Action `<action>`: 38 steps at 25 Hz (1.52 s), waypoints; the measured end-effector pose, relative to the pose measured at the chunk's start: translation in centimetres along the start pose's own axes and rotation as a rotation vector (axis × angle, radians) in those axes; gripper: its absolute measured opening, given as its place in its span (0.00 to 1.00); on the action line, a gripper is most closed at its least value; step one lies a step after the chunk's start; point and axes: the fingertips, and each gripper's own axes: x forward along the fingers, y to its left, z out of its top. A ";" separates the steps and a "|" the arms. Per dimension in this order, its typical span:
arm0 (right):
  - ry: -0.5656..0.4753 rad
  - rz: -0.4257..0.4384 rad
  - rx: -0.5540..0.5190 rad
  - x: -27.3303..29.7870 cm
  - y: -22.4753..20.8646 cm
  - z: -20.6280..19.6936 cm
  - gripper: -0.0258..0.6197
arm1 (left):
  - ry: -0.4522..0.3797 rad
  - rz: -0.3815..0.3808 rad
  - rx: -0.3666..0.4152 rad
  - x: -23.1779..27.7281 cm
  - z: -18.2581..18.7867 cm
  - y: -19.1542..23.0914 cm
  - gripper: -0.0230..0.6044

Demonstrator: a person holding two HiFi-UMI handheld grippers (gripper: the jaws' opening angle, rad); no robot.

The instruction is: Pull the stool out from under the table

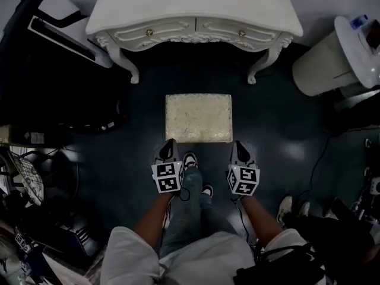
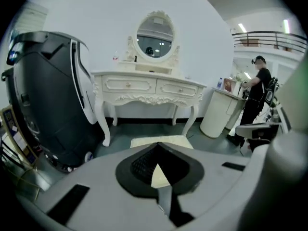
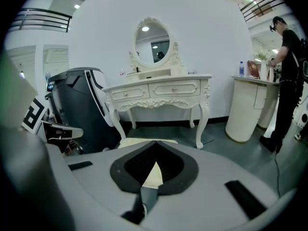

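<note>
Left tool (image 1: 170,145) and right tool (image 1: 239,145): both have jaws together with nothing pinched, tips just at the near edge of the stool (image 1: 198,117). It sits on the floor, clear of the surface (image 1: 178,5). Pull looks done. You'd only need to back off.

Head view: steeply down over stool (image 1: 198,118), table (image 1: 154,8) ahead. L/R gripper views: low, level, facing table; share stool, mirror (image 2: 154,34).

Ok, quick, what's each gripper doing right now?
Left gripper: closed, holding nothing.
Right gripper: closed, holding nothing.
</note>
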 end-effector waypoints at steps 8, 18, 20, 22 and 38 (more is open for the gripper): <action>-0.130 0.046 0.037 -6.2 2.7 12.4 0.04 | -0.193 -0.050 0.044 -9.1 13.7 -3.7 0.05; -0.296 0.140 0.023 -15.3 5.2 20.9 0.04 | -0.363 -0.039 -0.005 -17.8 20.0 -8.8 0.05; -0.334 0.144 0.017 -17.0 5.0 22.2 0.04 | -0.402 -0.040 -0.010 -19.1 21.1 -9.9 0.05; -0.361 0.149 0.017 -18.6 4.7 22.9 0.04 | -0.425 -0.047 0.006 -20.3 21.6 -11.3 0.05; -0.366 0.180 0.128 -26.3 3.8 21.7 0.04 | -0.443 -0.075 -0.010 -29.1 19.6 -14.9 0.05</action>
